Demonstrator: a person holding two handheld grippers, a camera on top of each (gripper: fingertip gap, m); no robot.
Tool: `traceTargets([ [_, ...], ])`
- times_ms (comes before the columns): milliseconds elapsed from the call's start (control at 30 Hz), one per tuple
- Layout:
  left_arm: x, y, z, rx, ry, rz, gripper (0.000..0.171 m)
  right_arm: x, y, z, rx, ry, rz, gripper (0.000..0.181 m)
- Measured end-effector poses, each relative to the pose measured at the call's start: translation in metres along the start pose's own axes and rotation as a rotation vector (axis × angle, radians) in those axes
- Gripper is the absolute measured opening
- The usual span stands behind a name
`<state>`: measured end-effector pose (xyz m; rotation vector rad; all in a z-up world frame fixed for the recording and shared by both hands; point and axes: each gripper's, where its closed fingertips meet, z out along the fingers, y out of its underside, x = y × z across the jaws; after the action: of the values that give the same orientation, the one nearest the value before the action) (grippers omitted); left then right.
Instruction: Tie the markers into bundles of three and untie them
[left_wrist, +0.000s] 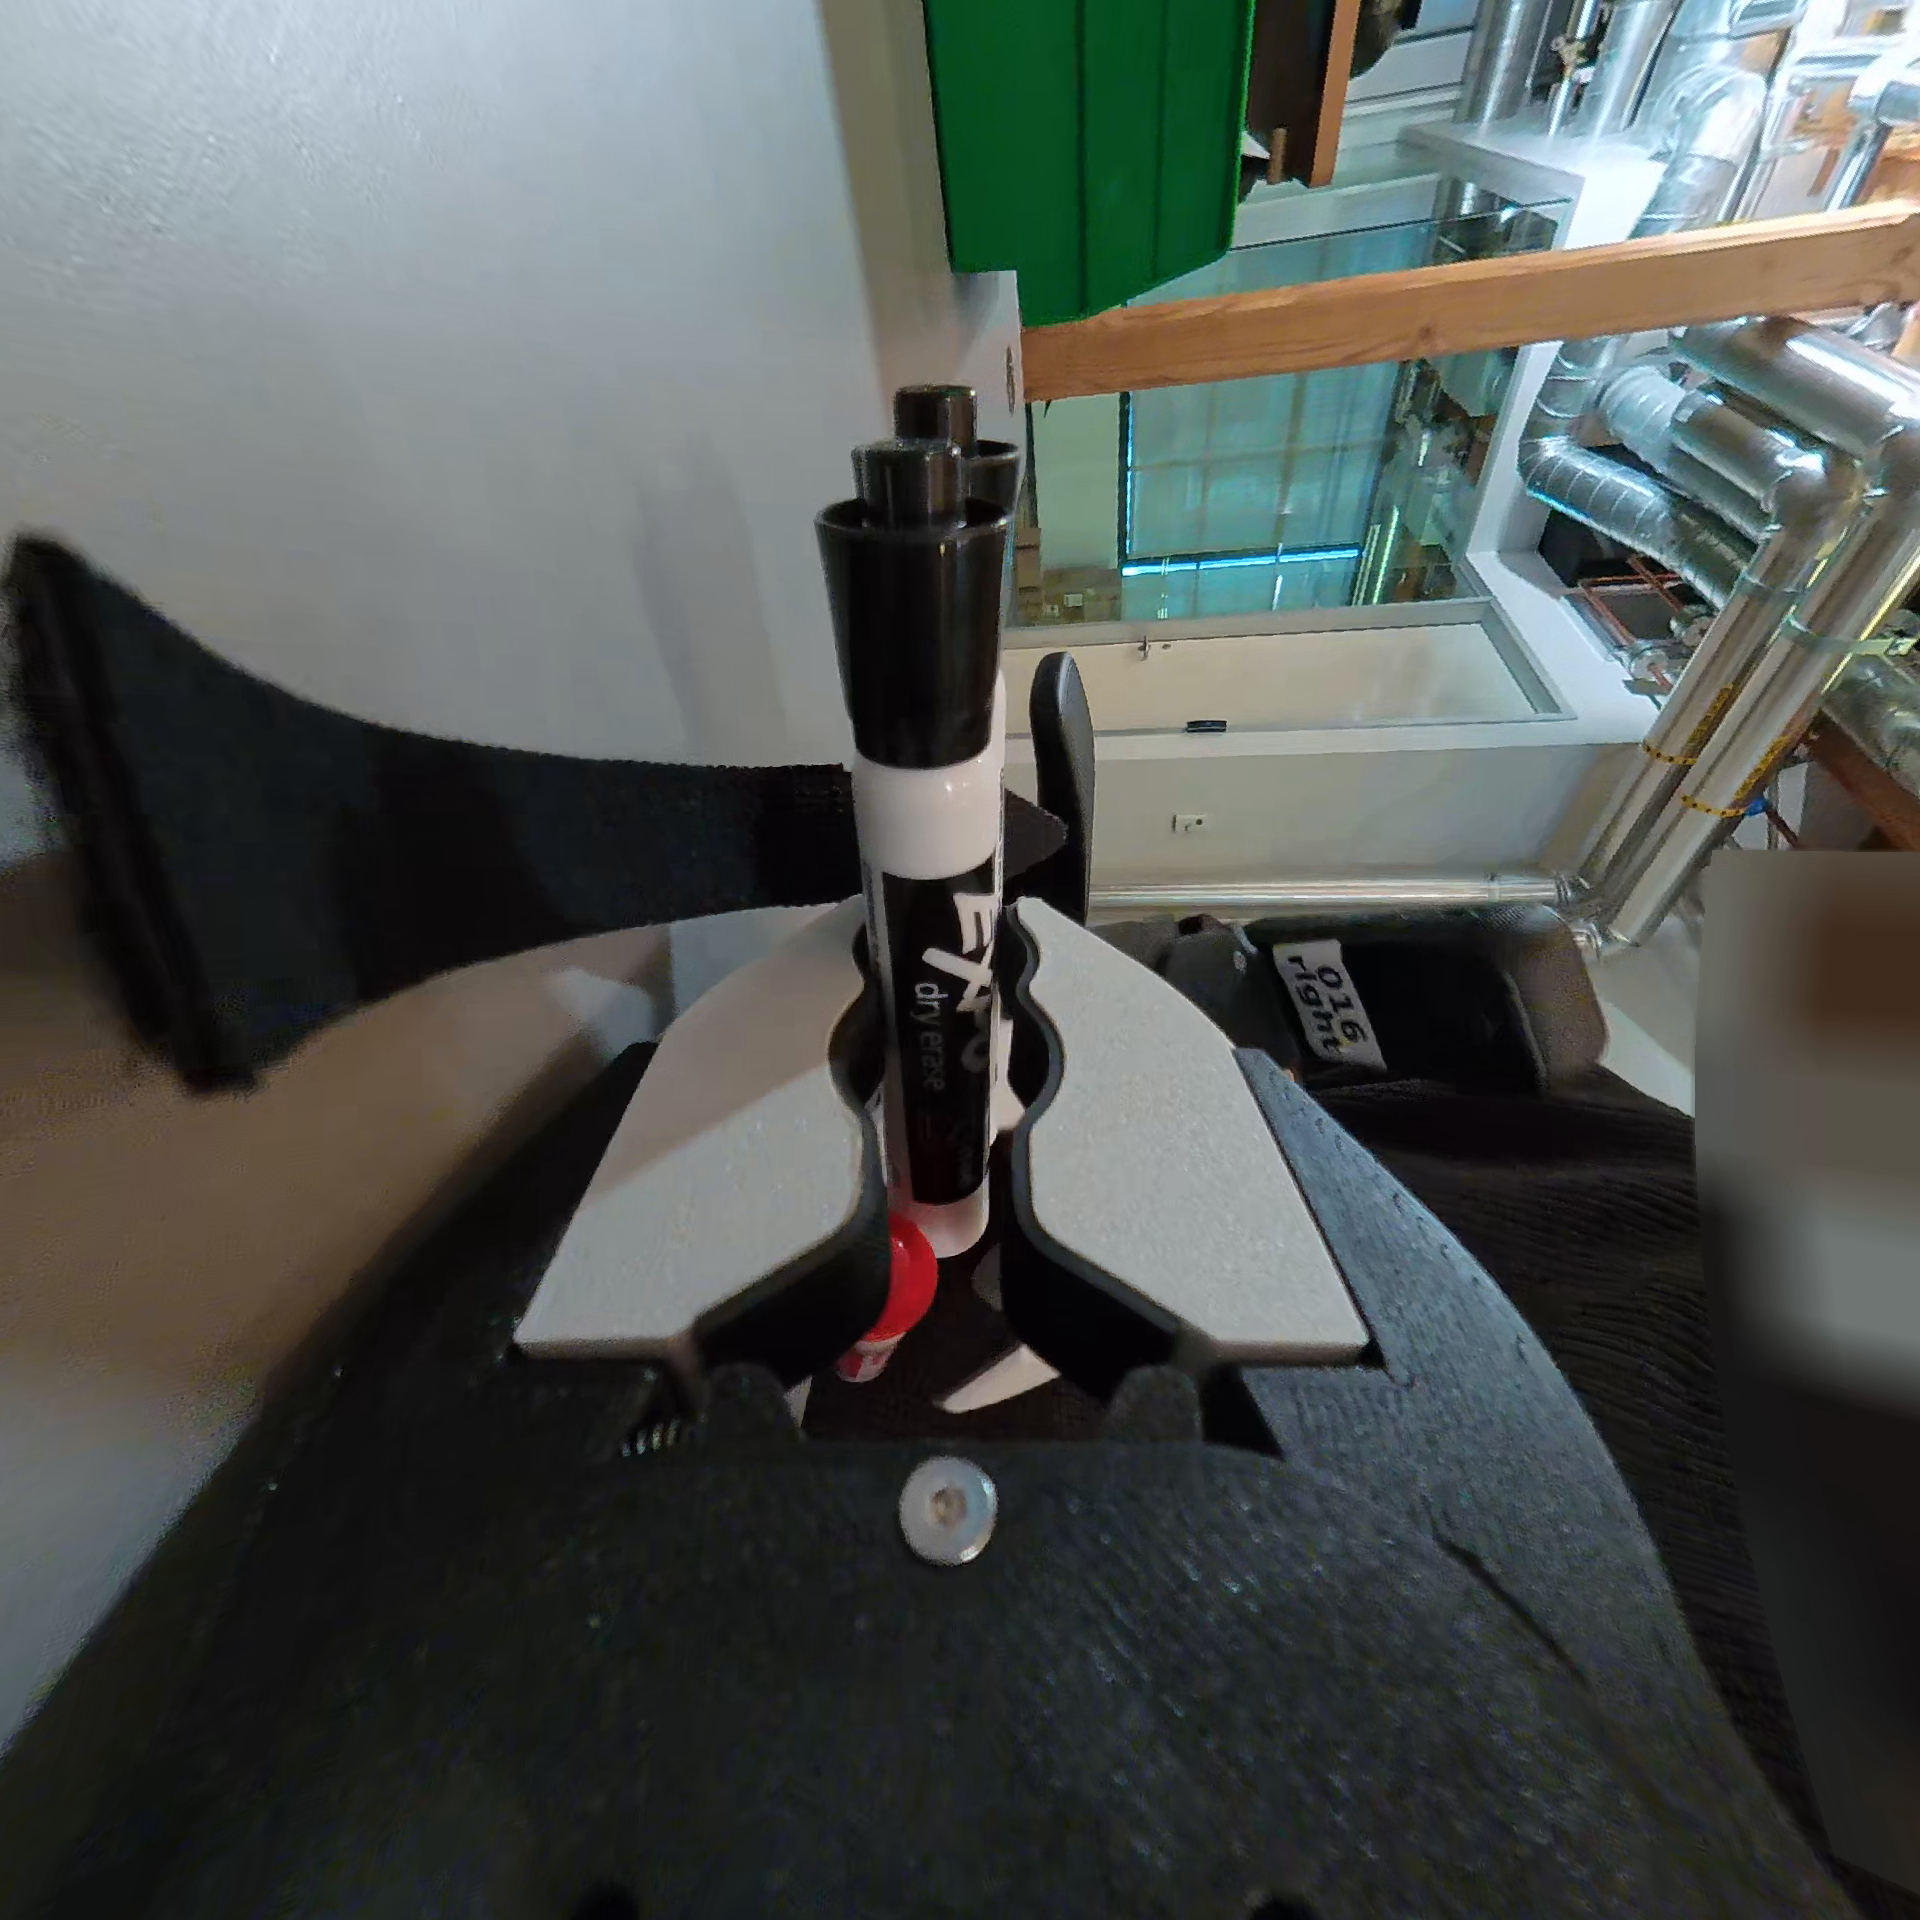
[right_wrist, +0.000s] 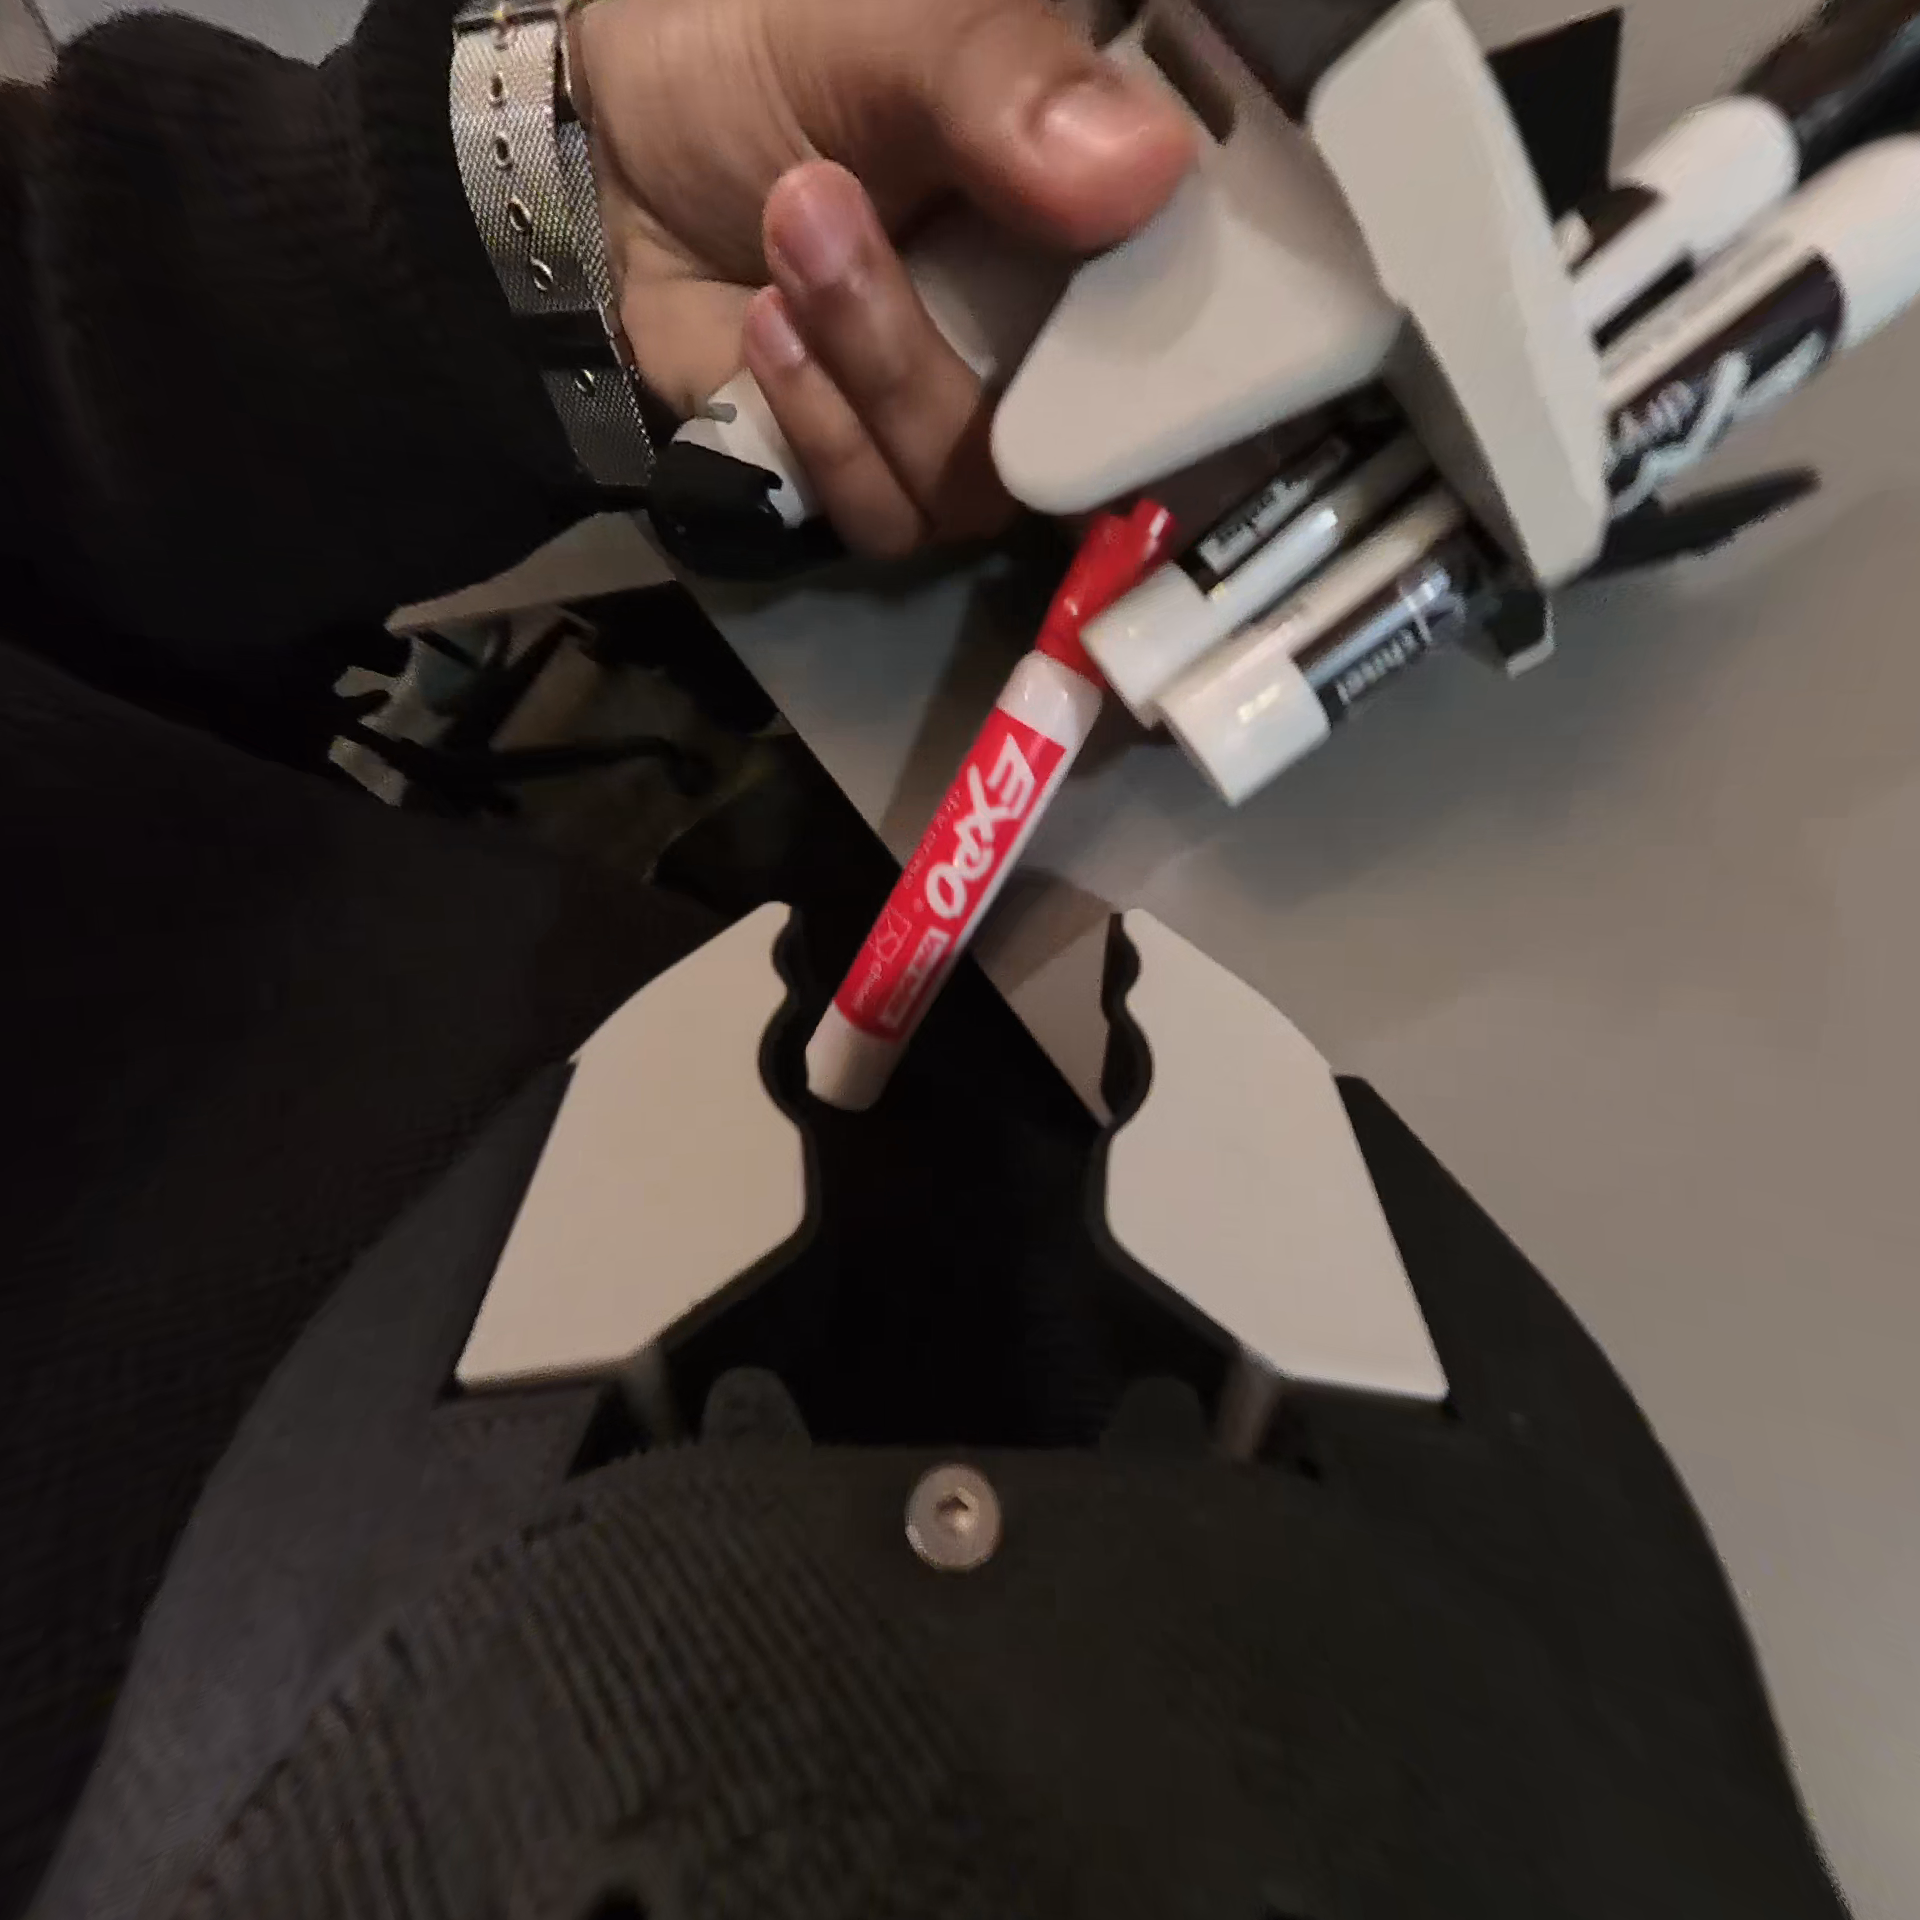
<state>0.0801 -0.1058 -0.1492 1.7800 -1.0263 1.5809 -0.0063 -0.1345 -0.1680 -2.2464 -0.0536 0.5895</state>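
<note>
My left gripper (left_wrist: 935, 925) is shut on a bunch of black markers (left_wrist: 925, 644) that stand up between its fingers, caps away from the camera. A black strap (left_wrist: 312, 810) runs from the bunch out to the left. A red marker (left_wrist: 902, 1283) pokes out low beside them. In the right wrist view the left gripper (right_wrist: 1361, 436) is at the upper right with the black markers (right_wrist: 1278, 644) in it. The red marker (right_wrist: 966, 831) hangs slanted from it. My right gripper (right_wrist: 951, 925) is open, and the red marker's tail rests by its left finger's notch.
A person's hand (right_wrist: 883, 208) with a watch band (right_wrist: 530, 208) holds the left gripper over a grey table (right_wrist: 1507, 1039), whose edge (right_wrist: 831, 769) runs diagonally. The right gripper's body (left_wrist: 1351, 997) lies behind the left. A white wall (left_wrist: 416, 312) and a wooden rail (left_wrist: 1455, 301) stand beyond.
</note>
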Motion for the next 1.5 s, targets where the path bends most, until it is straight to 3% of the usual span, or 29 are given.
traceTargets([
  [167, -0.002, 0.001, 0.004, -0.017, -0.008, -0.002, 0.019, -0.004, -0.003, 0.020, -0.079, 0.032, -0.089, 0.024],
  [333, 0.004, -0.005, -0.001, 0.014, 0.010, 0.015, 0.019, 0.000, -0.004, 0.019, -0.083, 0.023, -0.046, 0.022],
  [467, 0.010, -0.019, -0.010, 0.095, 0.020, 0.040, 0.019, 0.032, -0.007, 0.008, -0.109, 0.209, -0.122, 0.019],
  [700, 0.015, -0.041, -0.029, 0.237, 0.050, 0.057, 0.019, 0.054, -0.004, -0.009, -0.175, 0.248, -0.146, 0.018],
  [900, 0.015, -0.048, -0.036, 0.282, 0.059, 0.071, 0.019, 0.051, -0.013, -0.038, -0.116, 0.012, 0.039, 0.018],
  [1100, 0.011, -0.052, -0.040, 0.325, 0.021, 0.092, 0.019, 0.088, -0.029, -0.073, -0.017, -0.029, 0.085, 0.018],
  [1333, 0.010, -0.043, -0.032, 0.298, 0.037, 0.079, 0.019, 0.079, -0.057, -0.092, 0.234, -0.263, 0.269, 0.018],
  [1500, 0.006, -0.039, -0.029, 0.268, 0.023, 0.074, 0.019, 0.082, -0.061, -0.095, 0.294, -0.380, 0.398, 0.018],
])
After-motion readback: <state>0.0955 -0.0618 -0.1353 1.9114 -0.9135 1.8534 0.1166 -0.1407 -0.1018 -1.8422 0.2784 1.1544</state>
